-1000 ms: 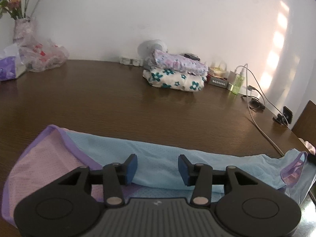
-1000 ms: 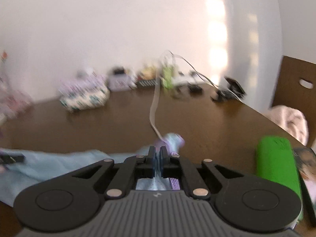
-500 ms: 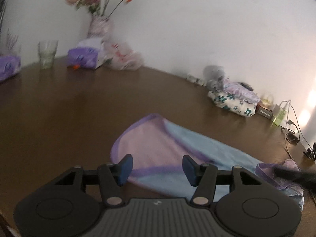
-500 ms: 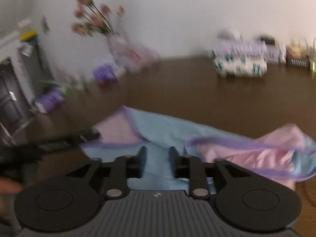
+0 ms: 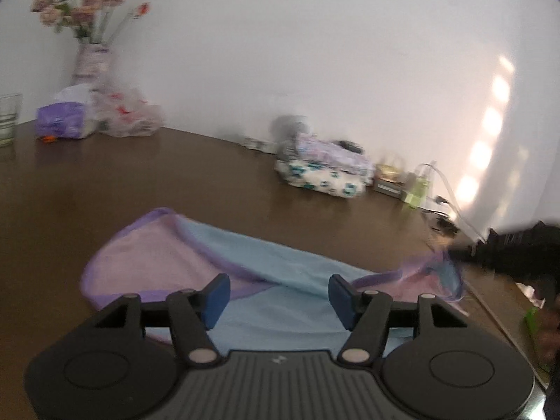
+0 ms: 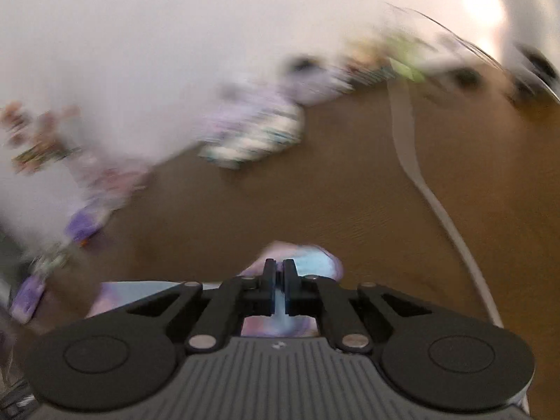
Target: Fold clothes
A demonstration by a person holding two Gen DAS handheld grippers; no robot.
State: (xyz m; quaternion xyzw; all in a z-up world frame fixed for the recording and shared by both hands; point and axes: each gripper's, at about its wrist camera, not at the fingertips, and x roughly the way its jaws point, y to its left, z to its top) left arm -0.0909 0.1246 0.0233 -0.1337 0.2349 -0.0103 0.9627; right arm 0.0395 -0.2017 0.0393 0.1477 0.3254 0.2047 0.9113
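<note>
A light blue and pink garment [image 5: 252, 266] with purple trim lies stretched across the brown table [image 5: 175, 175]. My left gripper [image 5: 276, 297] hovers over its near edge, jaws opening, nothing between the blue pads. In the left wrist view my right gripper [image 5: 455, 257] comes in from the right, pinching the garment's right end. The blurred right wrist view shows my right gripper [image 6: 279, 278] shut on a fold of that garment [image 6: 311, 262], which bunches in front of the fingertips.
Folded floral clothes [image 5: 325, 171] are stacked at the back of the table. A flower vase [image 5: 92, 59], tissue pack [image 5: 64, 120] and glass [image 5: 8, 119] stand back left. Chargers and a white cable [image 6: 437, 210] lie to the right.
My left gripper swung left, then part-way back, and its jaws widened. My right gripper opened over the garment, then shut on its right end and pulled it up.
</note>
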